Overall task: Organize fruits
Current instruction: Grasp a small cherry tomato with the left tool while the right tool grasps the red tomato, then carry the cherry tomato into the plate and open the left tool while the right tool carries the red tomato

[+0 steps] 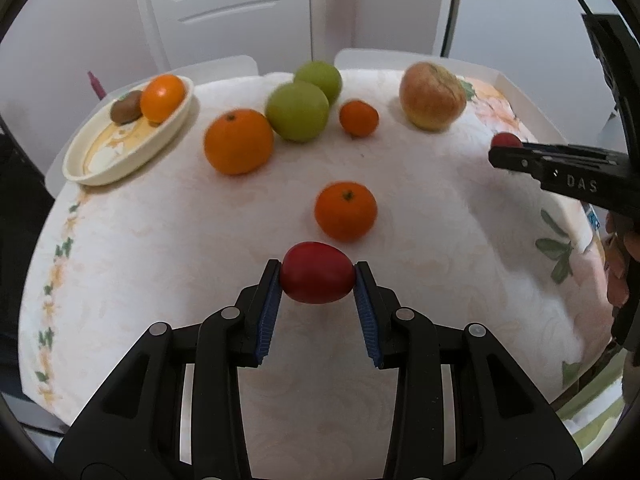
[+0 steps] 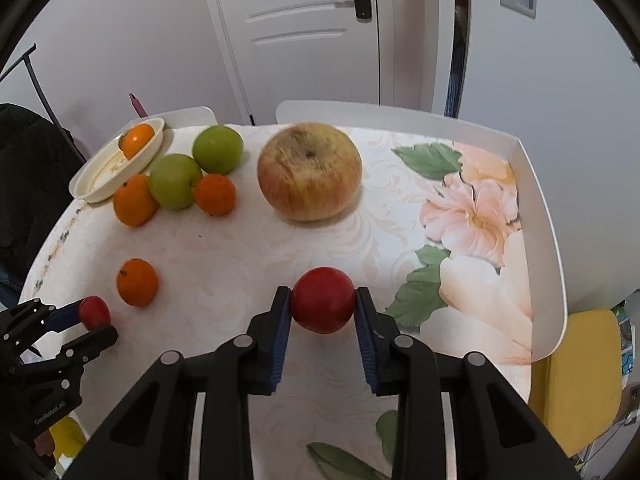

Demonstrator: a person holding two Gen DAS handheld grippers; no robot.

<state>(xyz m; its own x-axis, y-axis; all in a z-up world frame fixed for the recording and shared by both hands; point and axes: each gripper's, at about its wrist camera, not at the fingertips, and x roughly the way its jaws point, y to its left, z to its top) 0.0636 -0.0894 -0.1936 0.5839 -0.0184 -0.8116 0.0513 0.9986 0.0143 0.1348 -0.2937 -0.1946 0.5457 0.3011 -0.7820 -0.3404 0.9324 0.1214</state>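
A red tomato point(image 1: 317, 273) is being gripped between the blue pads of the left tongs point(image 1: 317, 280), closed on its two sides, above the pale patterned table point(image 1: 160, 240). A second red tomato point(image 2: 323, 299) is being pinched in the same way by the right tongs point(image 2: 323, 306), whose pads are pressing on both its flanks; whether it is touching the cloth cannot be told.

Just beyond the left tongs, a small orange point(image 1: 346, 211) is lying on the table, close in front of the held tomato. Farther back, a larger orange point(image 1: 238, 141) is being touched by a green apple point(image 1: 297, 111), behind which a second green apple point(image 1: 319, 79) is sitting. A little mandarin point(image 1: 359, 118) is resting just beside them. At the far left edge, a cream oval dish point(image 1: 100, 160) is being occupied by an orange fruit point(image 1: 163, 97) and a brown kiwi point(image 1: 126, 107), the two touching.

In front of the right tongs, well apart, a big yellow-red apple point(image 2: 310, 172) is standing on the table, stem end facing the camera. To the right, a large flower print point(image 2: 472, 216) is being shown on the cloth, and a white raised rim point(image 2: 548, 240) is bordering the table. A white door point(image 2: 304, 20) is being seen behind.
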